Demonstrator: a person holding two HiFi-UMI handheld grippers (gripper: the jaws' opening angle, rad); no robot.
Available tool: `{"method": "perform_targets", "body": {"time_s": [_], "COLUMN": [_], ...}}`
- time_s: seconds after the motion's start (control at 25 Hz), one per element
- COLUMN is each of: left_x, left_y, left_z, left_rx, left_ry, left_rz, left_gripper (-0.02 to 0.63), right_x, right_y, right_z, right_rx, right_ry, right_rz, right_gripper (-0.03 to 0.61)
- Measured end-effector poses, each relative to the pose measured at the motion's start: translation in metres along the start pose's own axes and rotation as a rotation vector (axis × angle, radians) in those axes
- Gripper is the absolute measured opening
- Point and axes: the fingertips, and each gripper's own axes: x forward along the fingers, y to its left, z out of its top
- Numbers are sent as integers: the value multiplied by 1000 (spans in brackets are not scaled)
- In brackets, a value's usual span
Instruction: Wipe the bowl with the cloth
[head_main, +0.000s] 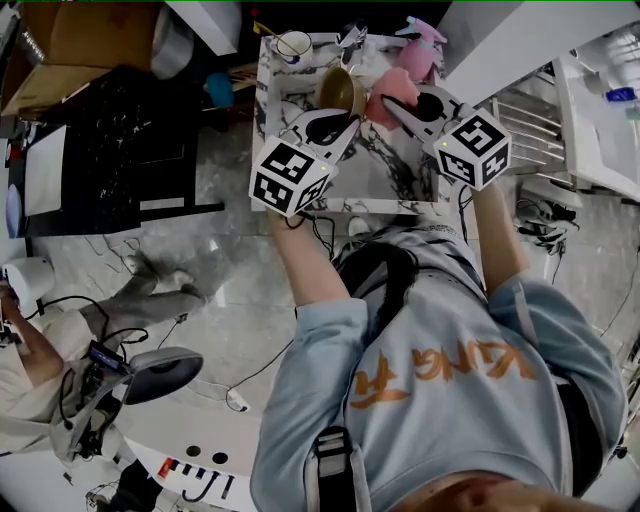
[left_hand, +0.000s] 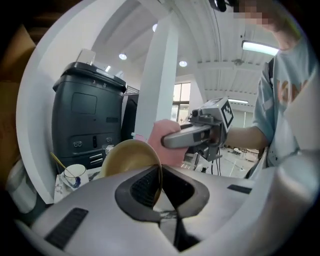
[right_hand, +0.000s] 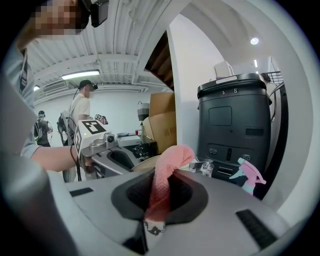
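Bowl (head_main: 340, 92) sat tipped on its side over the far part of the desk (head_main: 390, 178) in the head view. My left gripper (head_main: 338, 118) was at its near rim. My right gripper (head_main: 408, 105) was just beside it, with the pink cloth (head_main: 392, 88) at the bowl's right edge.

In the left gripper view my jaws were almost together, pinching the thin rim of the bowl (left_hand: 127, 155) edge-on, so I judged it was held up off the desk. The cloth (left_hand: 162, 135) showed behind the bowl's right edge. I could not tell whether the two touched.

In the right gripper view my jaws were pressed on a fold of the cloth (right_hand: 167, 175), which stood up between them and flopped over at its tip toward the bowl (right_hand: 145, 164).

I judged the wiping itself was in hand, or just about to start. The next move called for pushing the loose end of the cloth into the hollow and sweeping it round. My left grip had to stay firm, since a rim pinched so narrowly could twist under the push.
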Motion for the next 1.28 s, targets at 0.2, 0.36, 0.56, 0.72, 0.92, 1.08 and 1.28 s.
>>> {"method": "perform_targets", "body": {"time_s": [0.2, 0.36, 0.56, 0.72, 0.92, 1.08, 1.28], "left_x": [12, 21, 34, 48, 70, 93, 126], "left_y": [-5, -11, -13, -14, -22, -23, -20], "left_z": [-36, -56, -75, -90, -107, -118, -127], "left_rx": [87, 119, 130, 116, 113, 129, 111], "left_ry": [221, 312, 377, 414, 463, 513, 550], "left_rz": [-3, -27, -28, -43, -80, -88, -96], "left_gripper": [33, 33, 33, 33, 34, 34, 34], "right_x": [-2, -8, -18, -31, -53, -72, -93], "right_y": [-9, -15, -24, -39, -56, -71, -94], "right_z": [-4, -8, -20, -30, -48, -63, -80], "right_rx": [36, 57, 91, 134, 189, 229, 273], "right_ry": [-6, -14, -18, -29, -32, -25, -22], "right_rz": [-32, -56, -95, -154, -222, -279, -336], "right_gripper": [48, 49, 48, 48, 49, 48, 48]}}
